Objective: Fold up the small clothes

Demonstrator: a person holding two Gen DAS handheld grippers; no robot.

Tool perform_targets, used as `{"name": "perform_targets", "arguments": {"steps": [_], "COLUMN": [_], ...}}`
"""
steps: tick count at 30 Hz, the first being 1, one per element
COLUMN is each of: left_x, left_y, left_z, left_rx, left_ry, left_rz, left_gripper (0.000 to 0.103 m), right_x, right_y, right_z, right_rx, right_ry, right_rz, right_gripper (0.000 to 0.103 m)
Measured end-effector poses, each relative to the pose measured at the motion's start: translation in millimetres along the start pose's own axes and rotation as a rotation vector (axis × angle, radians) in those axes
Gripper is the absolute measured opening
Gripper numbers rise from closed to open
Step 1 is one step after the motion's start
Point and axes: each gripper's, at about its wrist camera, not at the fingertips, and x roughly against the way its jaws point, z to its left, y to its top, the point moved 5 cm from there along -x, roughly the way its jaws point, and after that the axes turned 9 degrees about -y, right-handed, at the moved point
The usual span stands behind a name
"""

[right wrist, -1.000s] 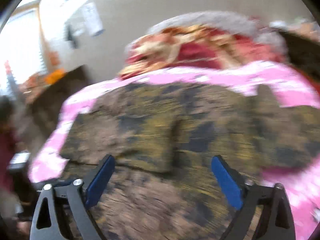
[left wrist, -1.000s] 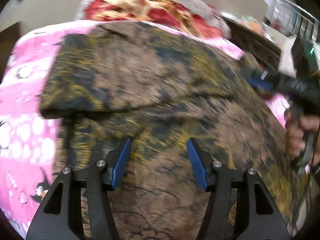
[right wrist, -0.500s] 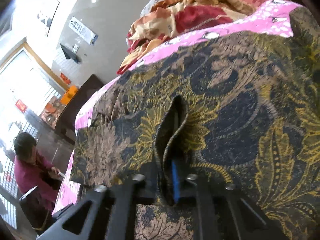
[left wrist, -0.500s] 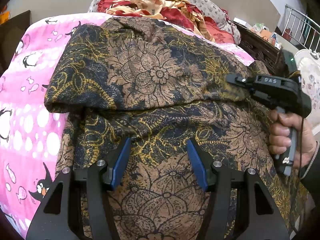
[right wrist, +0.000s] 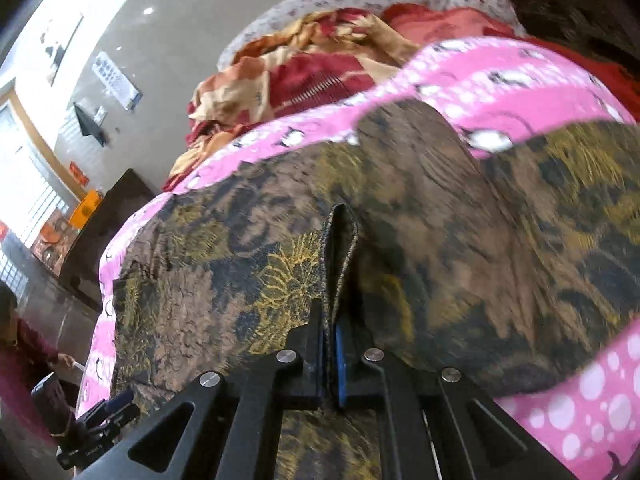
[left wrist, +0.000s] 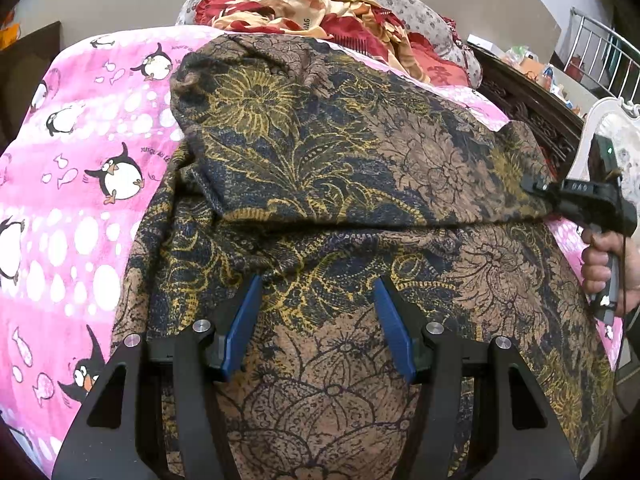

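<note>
While the garment (left wrist: 320, 168) lay spread over most of the pink penguin-print blanket (left wrist: 80, 200), it had already received one fold: an upper layer ended in a straight edge running across the cloth from the blanket's left side toward its right edge. At the left edge the blanket showed bare, with the brown, navy and gold floral fabric starting just beside it. Nearer the middle, the left gripper (left wrist: 316, 320) hovered over the lower, single layer with its blue pads (left wrist: 240, 328) parted and nothing between them; whether the pads touched the cloth could not be told. At the right edge, the right gripper (left wrist: 536, 188) was clenched on the garment, its body held in a hand (left wrist: 604, 268). The right wrist view confirmed this grip: the right gripper (right wrist: 330, 356) pinched a raised loop of the fabric (right wrist: 340, 248) between its closed fingers, the picture blurred. Beyond the blanket's far edge lay a heap of red and cream bedding (left wrist: 320, 12), untouched.

As a judgement, folding was under way but unfinished: one fold appeared made, a further fold from the right seemed in hand, and the bundle was still broad.
</note>
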Motion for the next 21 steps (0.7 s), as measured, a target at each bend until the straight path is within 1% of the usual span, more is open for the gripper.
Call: {"name": "perform_targets", "arguments": {"steps": [4, 7, 8, 9, 10, 11, 12, 13, 14, 15, 16, 17, 18, 19, 20, 21], "left_x": [2, 15, 24, 32, 40, 45, 45, 41, 32, 15, -1, -17, -34, -48, -47, -48], "left_y": [1, 7, 13, 21, 33, 42, 54, 66, 77, 86, 88, 86, 80, 71, 71, 70], "left_z": [1, 3, 1, -1, -5, -8, -10, -10, -6, 3, 12, 22, 34, 40, 34, 29], "left_rx": [0.003, 0.024, 0.013, -0.007, -0.040, -0.056, -0.062, -0.054, -0.029, 0.024, 0.067, 0.109, 0.142, 0.132, 0.049, 0.009], "left_ry": [0.003, 0.023, 0.031, 0.040, 0.054, 0.060, 0.054, 0.048, 0.051, 0.048, 0.041, 0.050, 0.084, 0.107, 0.138, 0.165], "left_rz": [-0.004, -0.022, -0.057, -0.098, -0.157, -0.192, -0.218, -0.231, -0.220, -0.176, -0.131, -0.080, -0.020, 0.026, -0.013, 0.006], "left_gripper": [0.058, 0.058, 0.058, 0.058, 0.062, 0.066, 0.075, 0.076, 0.076, 0.076, 0.076, 0.076, 0.074, 0.071, 0.071, 0.071], "right_x": [-12, -5, 0, 12, 22, 36, 46, 53, 56, 53, 46, 34, 19, -2, -13, -11], "right_y": [-8, -7, -5, -2, 0, 1, 1, 2, 0, -2, -6, -10, -16, -24, -30, -29], "right_z": [-8, -7, -4, 2, 7, 13, 16, 22, 29, 33, 36, 34, 30, 19, 12, 8], "right_rx": [-0.026, -0.022, -0.004, 0.036, 0.073, 0.118, 0.143, 0.156, 0.163, 0.166, 0.167, 0.167, 0.166, 0.150, 0.130, 0.095], "right_ry": [-0.055, -0.085, -0.096, -0.107, -0.114, -0.128, -0.136, -0.122, -0.067, -0.026, -0.002, -0.023, -0.054, -0.092, -0.092, -0.063], "right_rz": [0.026, 0.035, 0.028, 0.001, -0.029, -0.072, -0.107, -0.135, -0.144, -0.132, -0.110, -0.081, -0.046, 0.027, 0.074, 0.051], "right_gripper": [0.004, 0.007, 0.007, 0.007, 0.010, 0.013, 0.019, 0.021, 0.021, 0.021, 0.021, 0.021, 0.021, 0.021, 0.021, 0.021]}}
